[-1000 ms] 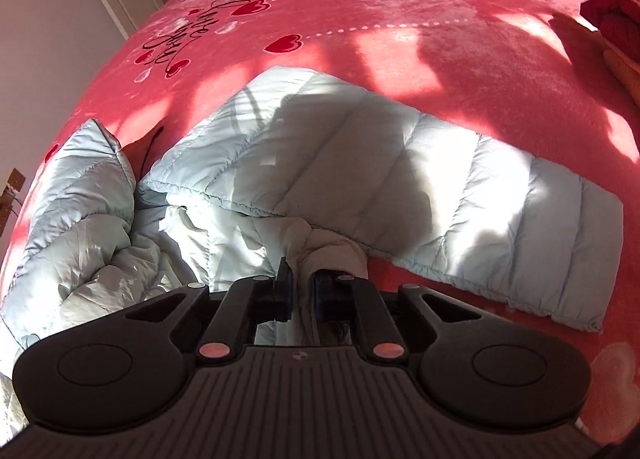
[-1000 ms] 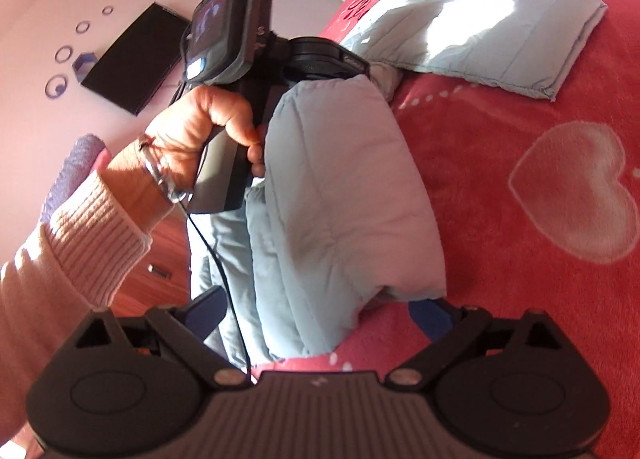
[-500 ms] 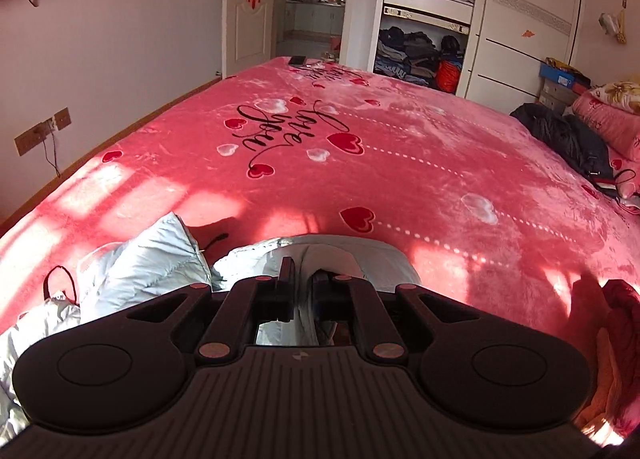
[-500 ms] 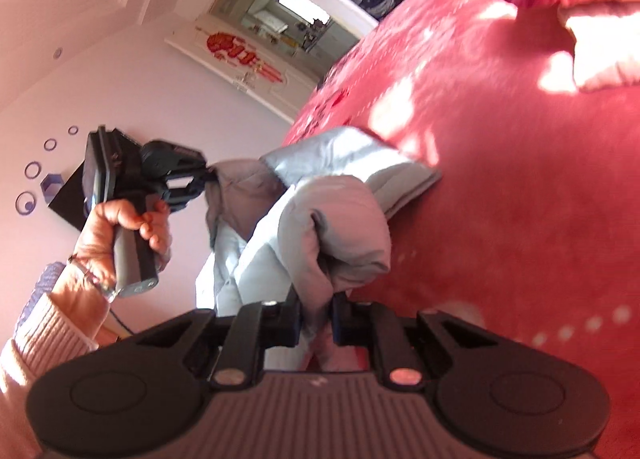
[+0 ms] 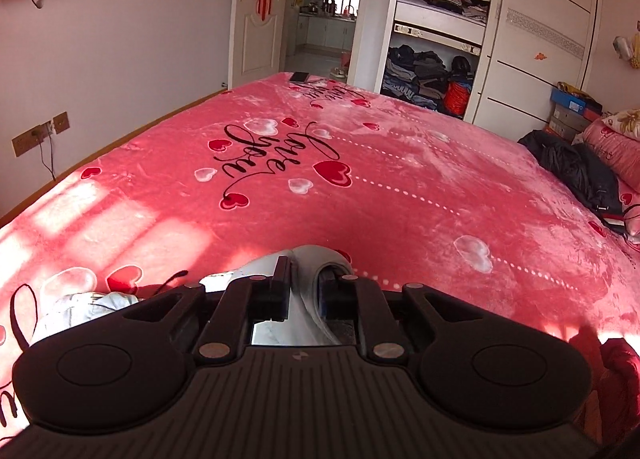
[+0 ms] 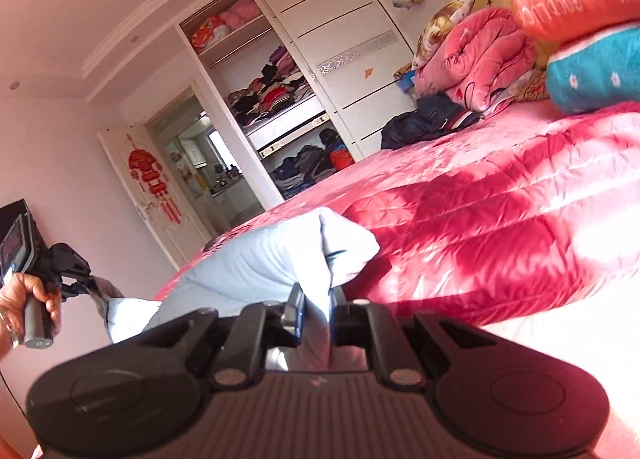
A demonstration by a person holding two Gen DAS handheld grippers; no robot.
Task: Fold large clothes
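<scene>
A pale grey-blue quilted puffer jacket [image 6: 256,263] is held up over the pink bed [image 5: 400,195]. My left gripper [image 5: 305,287] is shut on a fold of the jacket [image 5: 310,271], and more of it hangs low at the left [image 5: 84,305]. My right gripper [image 6: 318,305] is shut on another part of the jacket, which bulges above the fingers. In the right wrist view the left gripper [image 6: 86,287] shows at the far left in the person's hand [image 6: 24,295], with jacket fabric stretched between the two grippers.
A dark garment [image 5: 576,167] and pink pillows [image 6: 476,55] lie at the head of the bed. An open wardrobe with stacked clothes [image 5: 436,59] and a doorway [image 5: 320,19] stand beyond the bed. A phone [image 5: 299,77] lies at the far edge.
The right gripper went from open to shut on the jacket. Both grippers lifted and tilted up, so the views now look across the bed instead of down at the spread jacket.
</scene>
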